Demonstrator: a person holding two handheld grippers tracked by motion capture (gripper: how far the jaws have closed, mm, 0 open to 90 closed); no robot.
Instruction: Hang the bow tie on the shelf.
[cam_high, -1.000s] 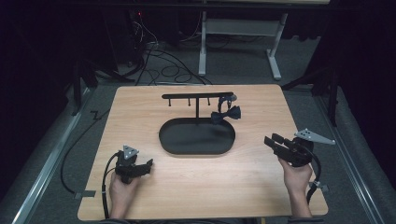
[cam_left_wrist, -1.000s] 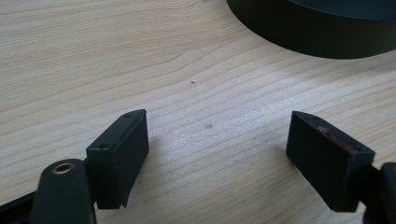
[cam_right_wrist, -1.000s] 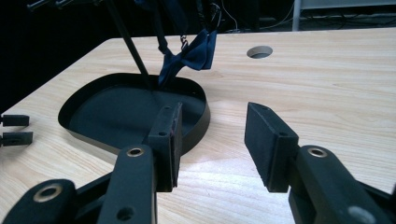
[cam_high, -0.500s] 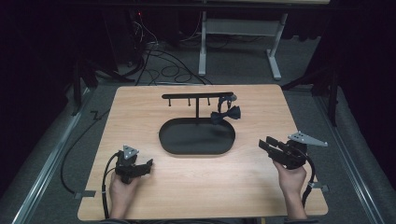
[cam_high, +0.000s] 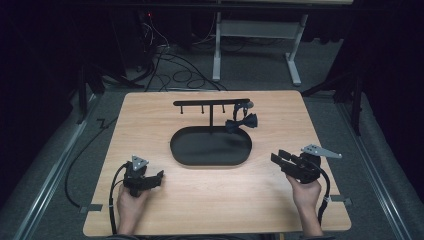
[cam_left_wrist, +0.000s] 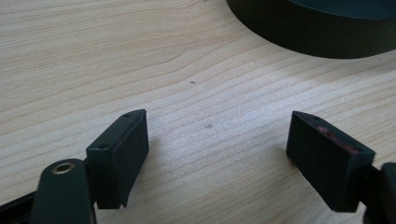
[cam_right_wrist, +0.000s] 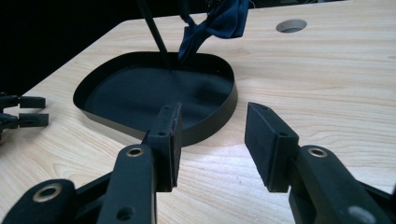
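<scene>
Your light wooden table (cam_high: 150, 125) carries a black oval metal tray (cam_high: 210, 147) at its middle, with a thin black T-shaped hanger stand (cam_high: 211, 103) rising from the tray's far side. A dark blue fabric bow tie (cam_high: 241, 122) hangs from the right end of the stand's bar, dangling over the tray's rim. No writing is readable anywhere. Your right gripper (cam_high: 278, 158) points at the tray's right side, jaws spread and empty; your left gripper (cam_high: 159, 177) sits near the tray's left front, jaws wide apart, holding nothing.
</scene>
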